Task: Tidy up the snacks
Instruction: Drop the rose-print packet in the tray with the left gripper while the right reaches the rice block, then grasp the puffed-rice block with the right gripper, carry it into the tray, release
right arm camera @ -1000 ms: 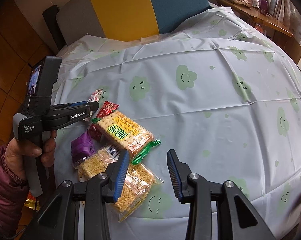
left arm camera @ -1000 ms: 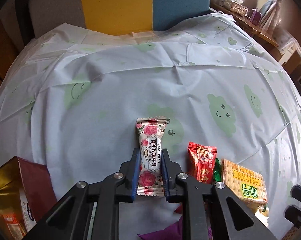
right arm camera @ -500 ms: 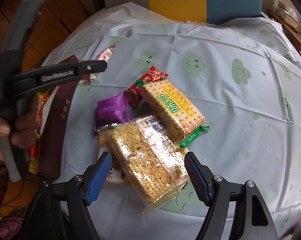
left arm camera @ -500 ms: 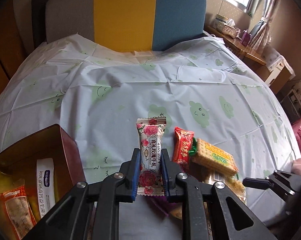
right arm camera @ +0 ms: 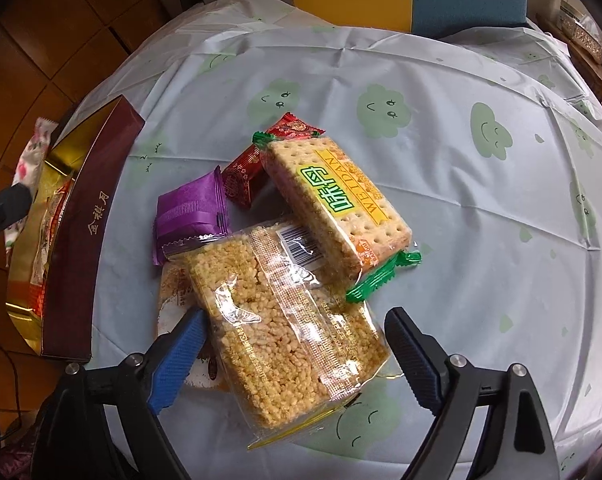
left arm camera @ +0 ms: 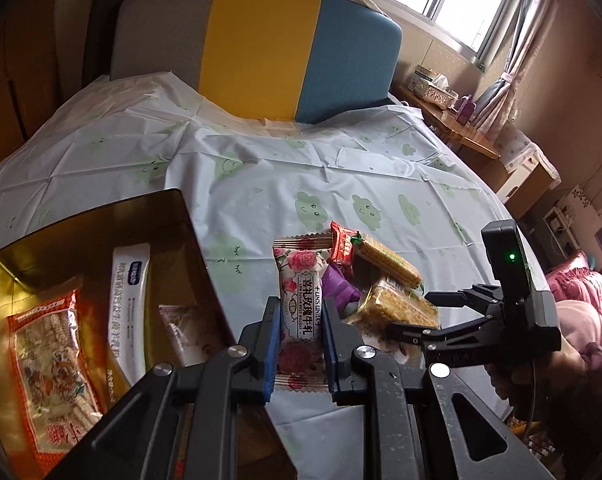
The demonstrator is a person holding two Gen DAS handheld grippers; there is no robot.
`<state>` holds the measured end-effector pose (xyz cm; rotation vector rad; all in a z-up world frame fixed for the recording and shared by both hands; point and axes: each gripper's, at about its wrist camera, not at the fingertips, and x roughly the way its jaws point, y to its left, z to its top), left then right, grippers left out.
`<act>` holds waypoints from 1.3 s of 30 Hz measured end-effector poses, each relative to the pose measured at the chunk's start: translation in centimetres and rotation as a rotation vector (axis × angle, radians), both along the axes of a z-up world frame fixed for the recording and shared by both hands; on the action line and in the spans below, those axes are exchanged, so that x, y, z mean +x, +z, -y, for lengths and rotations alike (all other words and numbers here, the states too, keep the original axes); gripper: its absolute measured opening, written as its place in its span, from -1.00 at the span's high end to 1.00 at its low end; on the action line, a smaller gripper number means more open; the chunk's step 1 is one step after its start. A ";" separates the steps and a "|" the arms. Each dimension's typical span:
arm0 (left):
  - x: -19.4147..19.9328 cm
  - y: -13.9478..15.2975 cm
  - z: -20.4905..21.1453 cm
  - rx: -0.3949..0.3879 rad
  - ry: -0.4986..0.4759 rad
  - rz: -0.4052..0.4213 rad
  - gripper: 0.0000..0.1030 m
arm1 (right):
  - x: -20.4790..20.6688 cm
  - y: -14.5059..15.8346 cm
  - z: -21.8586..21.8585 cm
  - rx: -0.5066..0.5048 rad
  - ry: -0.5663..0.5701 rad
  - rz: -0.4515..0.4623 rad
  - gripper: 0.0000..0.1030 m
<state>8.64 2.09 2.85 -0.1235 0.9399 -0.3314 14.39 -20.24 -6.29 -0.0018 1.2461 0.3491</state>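
A round table (right arm camera: 481,208) under a pale blue cloth printed with smiling green clouds carried everything. At its left edge sat an open box (right arm camera: 87,240), gold inside and maroon outside, its wall bearing gold characters reading 金秋月; an orange-printed snack bag (left arm camera: 49,364) and a white sachet (left arm camera: 131,300) lay in it. The right gripper (right arm camera: 297,356) pointed down over a clear pack of puffed-rice bars (right arm camera: 277,332), its jaws opening, the pack between the blue pads but not pressed by them. Leaning on that pack lay a cracker packet (right arm camera: 333,204) labelled "WEIDAN" on yellow, green at its ends. The left gripper (left arm camera: 299,344) pinched an upright rose-printed candy packet (left arm camera: 301,304), lettered "LINS UNIJIA", just right of the box. A purple wrapper (right arm camera: 191,210) and a red wrapper (right arm camera: 257,164) touched the crackers.
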 end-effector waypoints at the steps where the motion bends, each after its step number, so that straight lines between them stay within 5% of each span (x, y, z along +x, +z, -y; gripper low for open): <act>1: -0.6 0.2 -0.7 -0.004 0.012 0.006 0.62 | 0.0 0.0 -0.2 -0.004 0.002 0.007 -0.74; 7: -3.3 0.3 -7.2 0.005 0.168 0.024 0.62 | -0.2 0.5 -0.4 -0.043 -0.013 0.022 -0.57; 16: -6.2 -2.7 -17.8 -0.009 0.479 -0.070 0.62 | 0.2 -0.8 -0.1 -0.208 -0.071 -0.004 -0.60; 30: 0.4 -3.2 -14.9 0.001 0.428 -0.048 0.58 | -0.4 -2.4 -1.8 -0.256 -0.050 0.014 -0.59; 34: 2.7 -3.6 -14.7 0.065 0.455 -0.045 0.26 | -0.4 -2.2 -1.5 -0.248 -0.053 0.008 -0.60; 39: 2.0 -4.1 -14.6 0.061 0.461 -0.063 0.24 | -0.3 -2.3 -1.4 -0.248 -0.053 0.006 -0.60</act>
